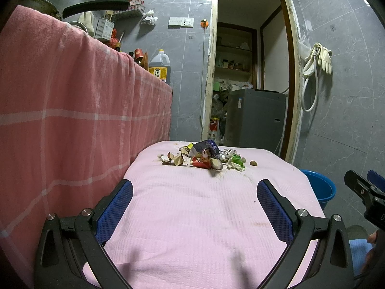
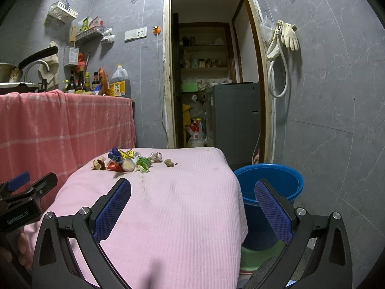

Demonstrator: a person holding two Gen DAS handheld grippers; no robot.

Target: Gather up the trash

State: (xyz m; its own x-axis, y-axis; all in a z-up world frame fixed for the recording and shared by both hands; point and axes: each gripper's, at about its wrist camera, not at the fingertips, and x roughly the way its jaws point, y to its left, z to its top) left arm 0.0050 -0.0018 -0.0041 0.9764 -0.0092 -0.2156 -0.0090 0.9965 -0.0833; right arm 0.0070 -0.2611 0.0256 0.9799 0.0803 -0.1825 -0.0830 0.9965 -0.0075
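Left wrist view: the table (image 1: 216,216), draped in a pale pink ribbed cloth, filled the middle of the picture, with the trash pile (image 1: 204,157) lying near its far edge.
Red cloth: a large red checked cloth (image 1: 72,110) hung down on the left, just beside the table.
Doorway: an open doorway (image 2: 211,72) stood behind the table, with shelves and a grey appliance (image 2: 234,122) inside.
Bucket: a blue bucket (image 2: 276,180) stood on the floor just beside the table's right edge, lower than the tabletop.
Left tongs: the left tongs (image 1: 195,207) hovered over the near part of the table with the blue-padded jaws spread wide and nothing between them, well apart from the trash.
Right tongs: the right tongs (image 2: 192,207) were likewise spread wide and empty, hovering over the table's right edge, one finger over the cloth and the other in front of the bucket.
Oil jug: a large jug (image 2: 120,84) with a yellow label stood on the red-covered counter by the wall.
Gloves: pale rubber gloves (image 2: 287,35) and a looped hose hung on the wall right of the doorway.
Trash detail: crumpled wrappers in blue, red and yellow, a green scrap (image 2: 143,162), brown paper bits and small brown lumps (image 2: 169,162) lay touching or close together.
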